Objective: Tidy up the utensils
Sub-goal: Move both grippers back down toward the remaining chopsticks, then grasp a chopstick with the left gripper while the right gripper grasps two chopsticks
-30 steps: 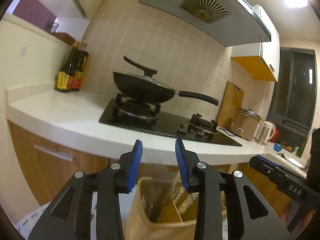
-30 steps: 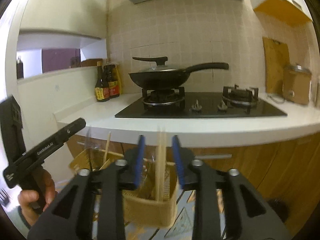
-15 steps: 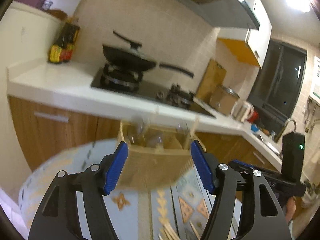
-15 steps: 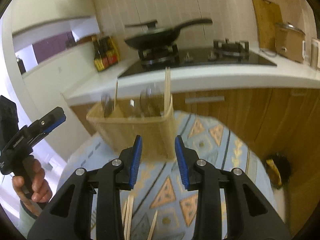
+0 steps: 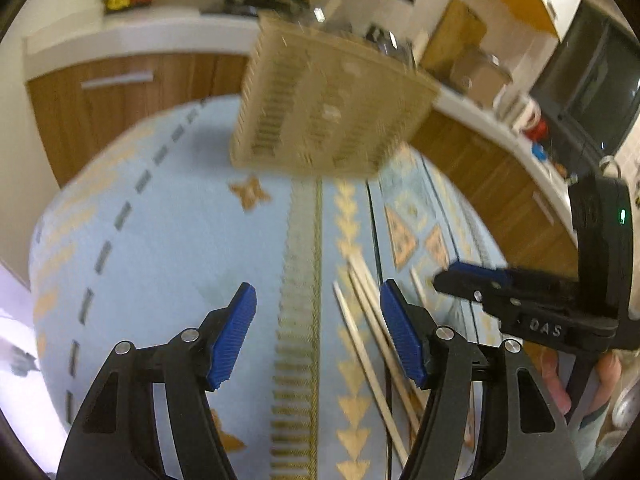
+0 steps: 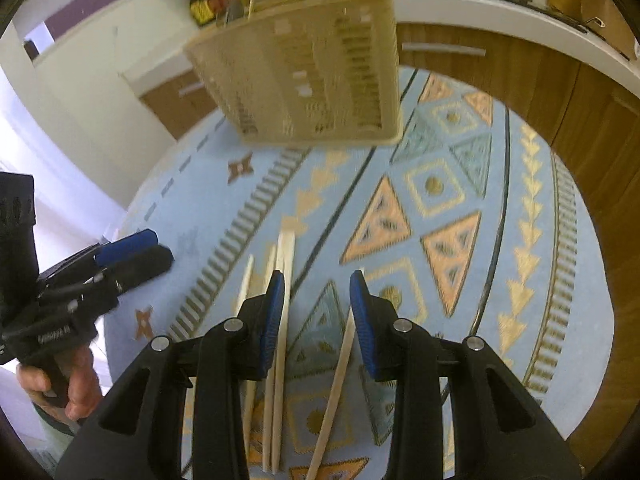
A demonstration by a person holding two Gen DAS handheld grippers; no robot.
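Both views now tilt down from the stove toward pale wooden chopsticks [image 6: 280, 320] on the blue patterned desk [image 5: 180, 240]. Left claw [image 5: 318, 328] gapes wide and empty; right claw [image 6: 316, 312], marked "DAS", stands narrower, gripping nothing, before the beige slotted plastic utensil basket [image 6: 312, 80].

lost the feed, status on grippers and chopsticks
Left gripper open, empty. Right gripper open over loose chopsticks. Utensil basket beyond on table. Nothing blocking.
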